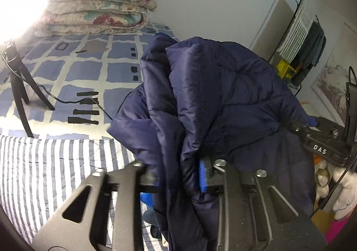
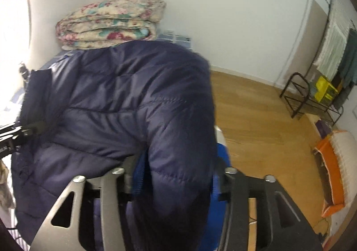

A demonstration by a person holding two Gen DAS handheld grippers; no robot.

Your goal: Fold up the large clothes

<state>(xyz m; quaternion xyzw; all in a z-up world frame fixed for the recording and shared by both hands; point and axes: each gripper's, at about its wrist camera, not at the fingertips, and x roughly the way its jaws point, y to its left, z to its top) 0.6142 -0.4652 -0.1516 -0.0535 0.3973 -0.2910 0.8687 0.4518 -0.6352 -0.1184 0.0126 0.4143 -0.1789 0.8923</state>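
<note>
A puffy navy jacket (image 1: 223,86) hangs bunched between both grippers over the bed. In the left wrist view a thick fold of it is pinched in my left gripper (image 1: 176,173), filling the gap up to the ribbed blue pad (image 1: 202,175). My right gripper (image 2: 176,175) stands with its jaws wide. A rounded roll of the jacket (image 2: 133,94) lies between them, and the face of the left blue pad (image 2: 139,175) shows bare beside the cloth. Each gripper appears in the other's view at the jacket's far edge: the right (image 1: 299,128) and the left (image 2: 29,128).
The bed has a blue checked sheet (image 1: 89,68) and a striped cover (image 1: 44,173). On it stand a black tripod (image 1: 20,86) with its cable and a folded floral quilt (image 1: 98,5). Wood floor (image 2: 256,117), a clothes rack (image 2: 316,94) and an orange basket (image 2: 330,161) lie to the right.
</note>
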